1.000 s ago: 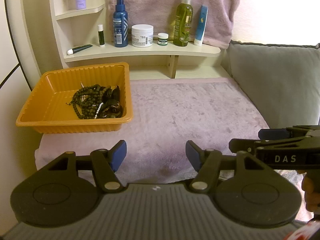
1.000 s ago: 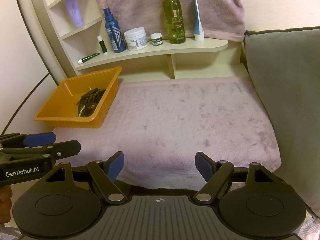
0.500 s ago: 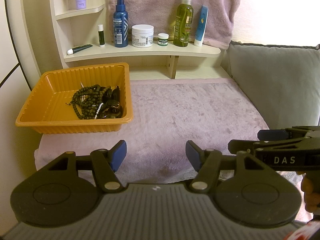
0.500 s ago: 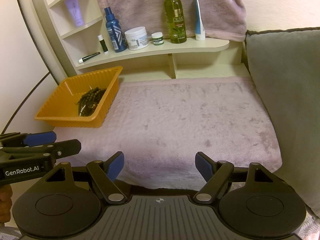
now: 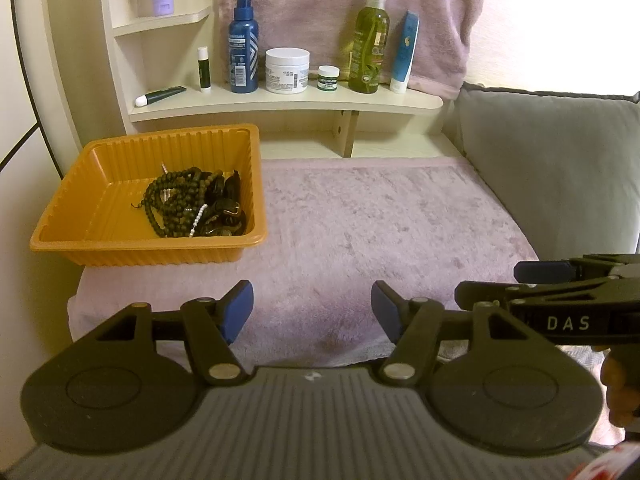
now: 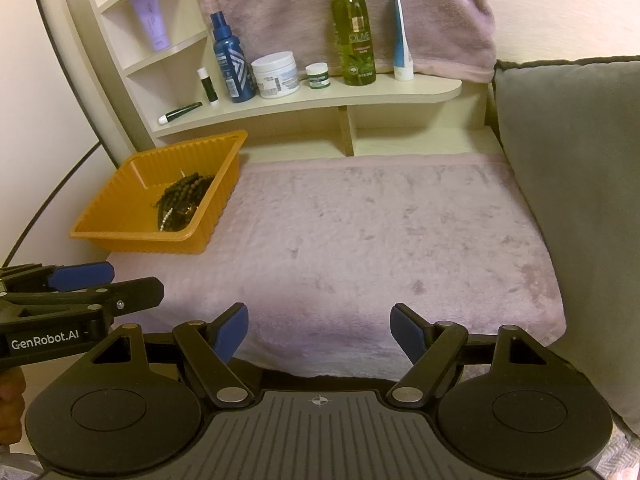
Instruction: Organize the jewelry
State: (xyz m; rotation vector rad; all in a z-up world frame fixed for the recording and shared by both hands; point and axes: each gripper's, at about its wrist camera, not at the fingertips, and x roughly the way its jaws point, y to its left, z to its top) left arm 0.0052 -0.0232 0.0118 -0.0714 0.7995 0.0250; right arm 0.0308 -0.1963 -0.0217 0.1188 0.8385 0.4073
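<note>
left gripper (image 5: 312,312): jaws apart, empty, angled down over near towel edge | right gripper (image 6: 318,334): same, beside it | beaded jewelry (image 5: 188,204) in orange tray (image 5: 120,248), far left

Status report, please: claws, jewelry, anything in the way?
Left claw and right claw open, empty. Jewelry piled in orange tray. Nothing in the way.

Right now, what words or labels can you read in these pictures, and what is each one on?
"DAS": side of the right tongs.
"GenRobot.AI": side of the left tongs.
"OLIVE": green spray bottle.
Too small or blurred: labels on the blue bottle, white jar, small jar.
</note>
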